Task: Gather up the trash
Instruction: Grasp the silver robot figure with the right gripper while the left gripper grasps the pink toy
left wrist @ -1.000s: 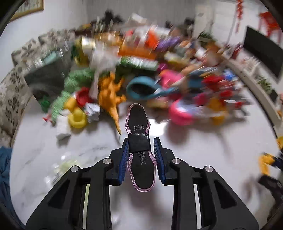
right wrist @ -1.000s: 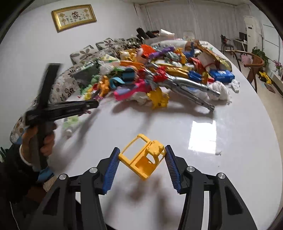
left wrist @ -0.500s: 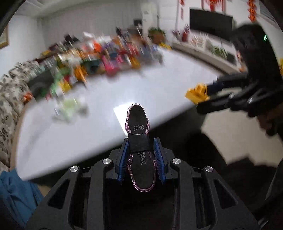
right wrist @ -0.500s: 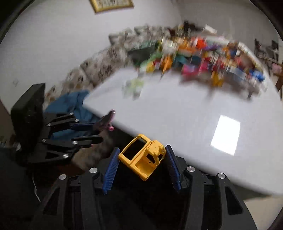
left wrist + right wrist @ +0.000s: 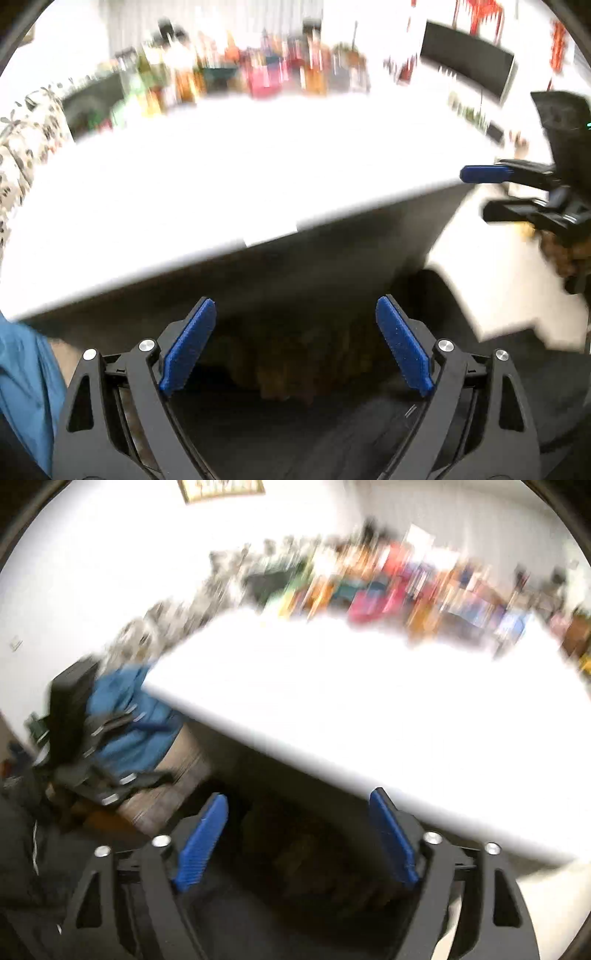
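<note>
Both grippers, left (image 5: 294,345) and right (image 5: 297,842), hang spread and empty below the bench (image 5: 221,177) edge; the trash pile (image 5: 388,587) lies far ahead across it.

Trash pile (image 5: 236,77): a dense, multicoloured heap of items, with red, orange, green, pink and blue pieces visible. It lies at the far end of the white counter (image 5: 221,177), well beyond the left claw (image 5: 295,347), above and ahead of its open jaws. Right wrist view: same heap (image 5: 399,590) sits far ahead of the right claw (image 5: 299,843), toward upper right. Motion blur prevents identification of individual items.
</note>
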`<action>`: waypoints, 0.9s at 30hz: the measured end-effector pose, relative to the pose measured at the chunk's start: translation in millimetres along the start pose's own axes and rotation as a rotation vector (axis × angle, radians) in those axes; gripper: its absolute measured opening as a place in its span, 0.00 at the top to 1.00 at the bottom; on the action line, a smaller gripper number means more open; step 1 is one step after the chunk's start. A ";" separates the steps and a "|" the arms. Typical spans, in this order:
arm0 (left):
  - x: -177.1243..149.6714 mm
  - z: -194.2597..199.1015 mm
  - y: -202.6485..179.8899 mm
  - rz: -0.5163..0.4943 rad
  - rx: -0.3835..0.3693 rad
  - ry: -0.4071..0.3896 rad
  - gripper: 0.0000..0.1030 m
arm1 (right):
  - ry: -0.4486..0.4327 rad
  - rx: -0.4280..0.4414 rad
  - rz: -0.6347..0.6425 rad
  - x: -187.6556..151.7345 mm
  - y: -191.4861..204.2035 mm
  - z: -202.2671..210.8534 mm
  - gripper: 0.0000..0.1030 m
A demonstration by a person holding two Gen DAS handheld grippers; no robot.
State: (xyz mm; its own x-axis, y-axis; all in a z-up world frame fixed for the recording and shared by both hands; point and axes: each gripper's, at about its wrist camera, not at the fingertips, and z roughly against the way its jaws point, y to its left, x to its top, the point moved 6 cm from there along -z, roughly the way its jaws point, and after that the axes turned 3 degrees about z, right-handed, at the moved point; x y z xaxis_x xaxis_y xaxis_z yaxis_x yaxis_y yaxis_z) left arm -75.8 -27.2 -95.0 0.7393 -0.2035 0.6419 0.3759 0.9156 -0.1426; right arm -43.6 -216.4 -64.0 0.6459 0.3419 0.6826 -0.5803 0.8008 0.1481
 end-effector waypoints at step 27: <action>140.8 -57.3 13.5 0.087 0.007 -0.107 0.13 | -0.042 -0.163 0.186 135.9 -132.8 -82.3 0.66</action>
State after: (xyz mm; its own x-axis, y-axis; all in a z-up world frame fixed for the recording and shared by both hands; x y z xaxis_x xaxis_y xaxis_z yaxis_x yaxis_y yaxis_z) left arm 65.4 -63.4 -49.7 0.7052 -0.0852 0.7039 0.3085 0.9307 -0.1964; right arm 162.1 -235.8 -49.8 0.5118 0.4730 0.7172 -0.5978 0.7956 -0.0980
